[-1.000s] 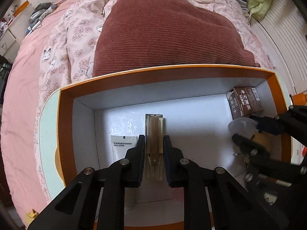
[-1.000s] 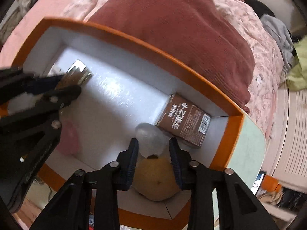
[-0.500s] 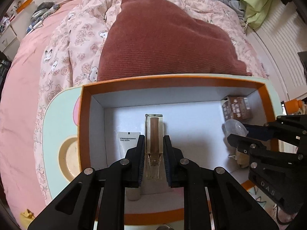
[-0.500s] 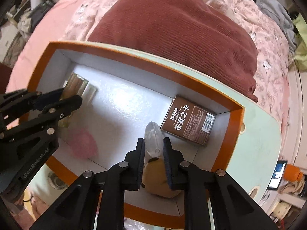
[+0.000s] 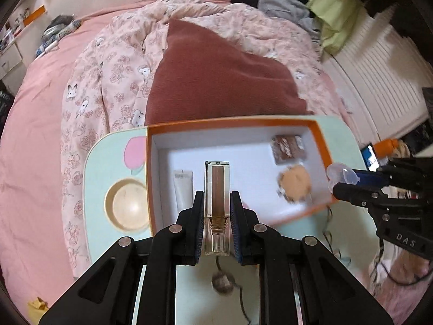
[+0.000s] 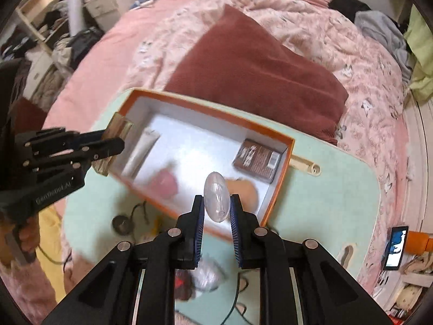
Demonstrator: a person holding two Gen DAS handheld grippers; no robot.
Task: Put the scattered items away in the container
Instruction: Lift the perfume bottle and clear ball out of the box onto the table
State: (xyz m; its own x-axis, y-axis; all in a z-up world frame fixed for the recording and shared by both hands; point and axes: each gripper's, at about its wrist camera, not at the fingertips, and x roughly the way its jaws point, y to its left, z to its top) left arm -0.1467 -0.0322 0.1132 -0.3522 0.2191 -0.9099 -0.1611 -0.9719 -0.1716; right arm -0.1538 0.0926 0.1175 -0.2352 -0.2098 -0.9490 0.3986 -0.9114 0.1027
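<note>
Quilted pink bed (image 5: 48,124), left fingers (image 5: 216,214) gripping boxy clear bottle (image 5: 217,189), right fingers (image 6: 216,211) pinching clear oval shell (image 6: 216,197) (glossy)

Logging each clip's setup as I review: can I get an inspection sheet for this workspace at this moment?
Surface: mint-green lap tray on a pink bed.
Job's things: orange-rimmed box holding a white tube, brown card box, tan round item and a blurred pink item.
Clutter: crumpled clear wrapper on the tray.
Grippers: left hand-held gripper shut on a clear rectangular bottle; right hand-held gripper shut on a clear oval capsule; both above the box.
Cables: thin dark cord with round end.
Surroundings: maroon cushion, floral duvet, phone.
</note>
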